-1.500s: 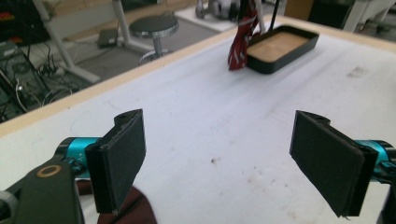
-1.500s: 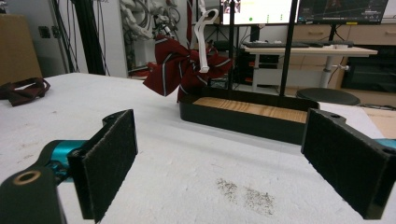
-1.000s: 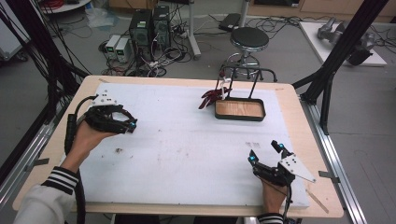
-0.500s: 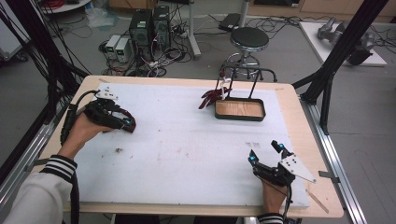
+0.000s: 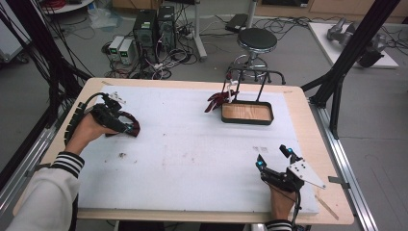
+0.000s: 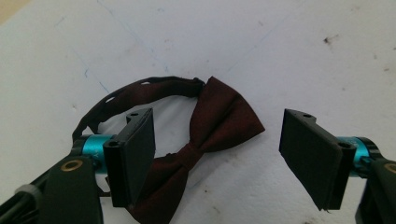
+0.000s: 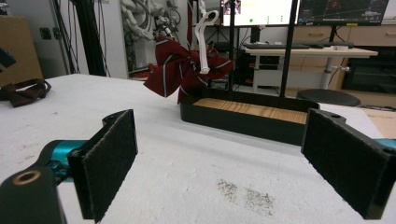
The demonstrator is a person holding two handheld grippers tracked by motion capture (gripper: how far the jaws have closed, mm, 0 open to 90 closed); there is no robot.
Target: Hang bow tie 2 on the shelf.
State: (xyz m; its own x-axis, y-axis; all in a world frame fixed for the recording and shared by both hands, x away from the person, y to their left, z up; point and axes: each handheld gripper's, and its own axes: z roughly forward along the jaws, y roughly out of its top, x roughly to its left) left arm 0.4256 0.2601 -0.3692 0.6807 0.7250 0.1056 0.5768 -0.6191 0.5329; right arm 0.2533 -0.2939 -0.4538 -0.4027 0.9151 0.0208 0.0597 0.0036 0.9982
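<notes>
My left gripper (image 6: 219, 154) sits directly over the dark red bow tie (image 6: 210, 135), which lies flat on the white foam mat (image 5: 192, 159) at the table's left side. Jaws have just been closing but remain wide; neither pad presses the fabric. The centre knot lies between the jaws, nearer the left pad (image 6: 135, 154) in the left gripper view. The bow's long axis runs diagonally across the jaw gap, roughly along the closing direction, so I judge a wrist turn is needed before a pinch across the knot. The neck strap (image 6: 135, 91) loops away beyond the left jaw.

Appearance: satin-like maroon cloth, two wings, thin black-edged band.

My right gripper (image 5: 274, 159) rests at the near right edge, jaws wide, holding nothing, well apart from this tie. Left hand is nearer by far.

A striped red bow tie (image 7: 187, 67) hangs on a black rack with wooden tray (image 5: 247, 113).
</notes>
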